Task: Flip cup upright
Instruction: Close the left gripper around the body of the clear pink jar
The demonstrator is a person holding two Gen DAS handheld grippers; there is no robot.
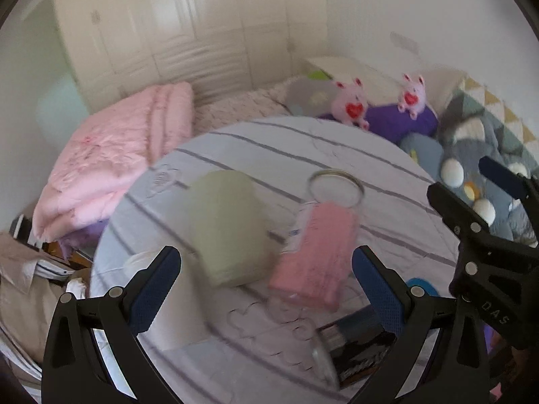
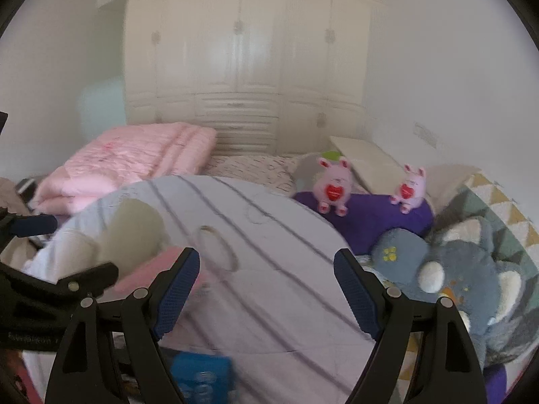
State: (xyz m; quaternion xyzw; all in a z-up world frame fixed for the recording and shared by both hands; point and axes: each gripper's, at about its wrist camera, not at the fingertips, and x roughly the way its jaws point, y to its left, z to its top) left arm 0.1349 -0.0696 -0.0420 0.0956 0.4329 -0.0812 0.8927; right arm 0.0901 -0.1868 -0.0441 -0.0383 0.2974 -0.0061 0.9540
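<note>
A pale green cup [image 1: 232, 229] lies on its side on the round striped table [image 1: 353, 155], blurred. Beside it on the right lies a clear glass jar with a pink sleeve [image 1: 313, 252], its mouth facing away. My left gripper [image 1: 266, 277] is open and empty, just in front of both. My right gripper [image 2: 266, 286] is open and empty over the table; the green cup [image 2: 134, 232] and the jar's rim [image 2: 219, 249] sit to its left. The right gripper also shows at the right of the left wrist view [image 1: 471, 198].
A folded pink quilt [image 1: 111, 165] lies on the bed at the left. Two pink plush toys [image 2: 333, 185] and a purple cushion [image 2: 380, 219] sit behind the table. A grey plush [image 2: 465, 279] is at the right. A blue packet [image 2: 202, 380] lies at the table's near edge.
</note>
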